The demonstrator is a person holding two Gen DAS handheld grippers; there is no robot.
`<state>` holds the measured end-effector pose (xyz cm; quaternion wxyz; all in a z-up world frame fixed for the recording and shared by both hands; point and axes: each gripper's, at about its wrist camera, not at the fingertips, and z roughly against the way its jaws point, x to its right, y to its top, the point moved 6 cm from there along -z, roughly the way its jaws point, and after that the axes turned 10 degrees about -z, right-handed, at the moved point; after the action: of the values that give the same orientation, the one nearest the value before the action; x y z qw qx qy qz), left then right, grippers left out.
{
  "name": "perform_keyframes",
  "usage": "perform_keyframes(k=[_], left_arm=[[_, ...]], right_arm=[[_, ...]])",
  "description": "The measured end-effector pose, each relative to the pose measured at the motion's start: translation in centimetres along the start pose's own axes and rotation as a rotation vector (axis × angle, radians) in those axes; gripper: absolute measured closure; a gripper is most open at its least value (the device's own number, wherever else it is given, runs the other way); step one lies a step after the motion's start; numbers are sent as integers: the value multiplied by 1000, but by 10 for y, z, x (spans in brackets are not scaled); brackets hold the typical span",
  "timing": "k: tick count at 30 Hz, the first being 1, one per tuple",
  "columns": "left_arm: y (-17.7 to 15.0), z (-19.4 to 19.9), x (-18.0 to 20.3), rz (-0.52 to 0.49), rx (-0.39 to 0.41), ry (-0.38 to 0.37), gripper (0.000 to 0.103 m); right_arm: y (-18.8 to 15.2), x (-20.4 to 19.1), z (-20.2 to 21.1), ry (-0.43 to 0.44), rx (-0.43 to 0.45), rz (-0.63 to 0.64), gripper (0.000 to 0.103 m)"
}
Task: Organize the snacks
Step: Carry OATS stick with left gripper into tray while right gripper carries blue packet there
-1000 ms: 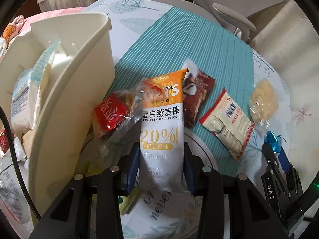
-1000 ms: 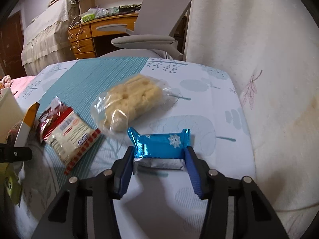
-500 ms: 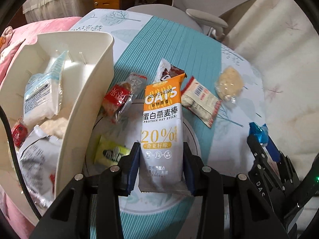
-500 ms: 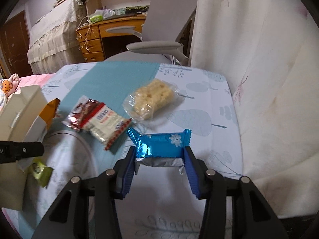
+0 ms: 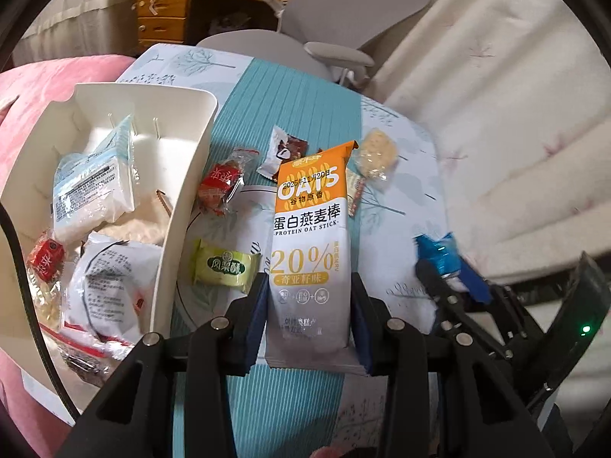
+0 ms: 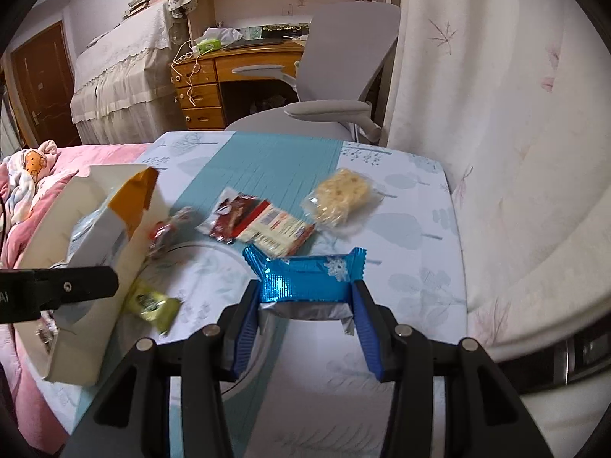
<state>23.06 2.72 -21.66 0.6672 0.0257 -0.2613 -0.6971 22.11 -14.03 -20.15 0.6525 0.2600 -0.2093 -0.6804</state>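
table edge: the cloth-covered table [image 6: 416, 206] ends on the right against a pale floral curtain [image 6: 496, 133]; its far edge meets a grey chair [image 6: 343, 76]
bin: a cream bin [image 5: 179, 206] stands at the table's left edge, open at the top, with a pink blanket [image 6: 46, 191] beside it
bin contents: a clear pack with a blue label [image 5: 91, 187], a white pack [image 5: 114, 282] and a small red sweet [image 5: 47, 255] lie inside; room is left near the far end
open room: the near right part of the cloth is bare, with printed leaves and a teal stripe [image 5: 290, 107] down the middle
left gripper [image 5: 309, 305]: jaws clamped on the lower part of an oat bar [image 5: 309, 236], pads pressing both long edges
oat bar: tall flat pack, orange top with "OATS", white lower half with "20%", raised above the table just right of the bin
right gripper [image 6: 305, 305]: jaws closed on a blue bar [image 6: 309, 278] across its width, held clear of the cloth
blue bar: shiny blue foil with a white snowflake, crimped ends sticking out, silver underside showing
loose snacks: a green pack [image 5: 225, 267] just beside the bin; a red pack [image 5: 221, 183] further on; a brown pack [image 6: 233, 217] with a red-edged cream pack [image 6: 275, 229] overlapping it; a clear bag of yellow puffs [image 6: 340, 194] nearest the curtain
spacing: the loose snacks lie in a loose row across the middle, all apart from the table edge
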Motion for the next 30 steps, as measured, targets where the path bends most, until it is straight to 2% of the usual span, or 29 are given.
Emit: perform_keyframes(k=[5,13,19,25,30], left_arm=[[-8,29,-15,-74,7,-18,65],[-17,78,-61,-177,26,-58,65],[-20,103,-97,-226,41,-76,65],[-26,125,-122,-321,54,-82,65],[-31,138,-142,-395,68,-57,65]], right_arm=[[-23,-29,21,-14,-16,-21,56],[-49,-83,48,-21,-40,-88,56],[-63,-135,63,4,-19,-105,56],[-71,-177,72,35,18,-132,56],[-75,-208,76,65,55,-144,56]])
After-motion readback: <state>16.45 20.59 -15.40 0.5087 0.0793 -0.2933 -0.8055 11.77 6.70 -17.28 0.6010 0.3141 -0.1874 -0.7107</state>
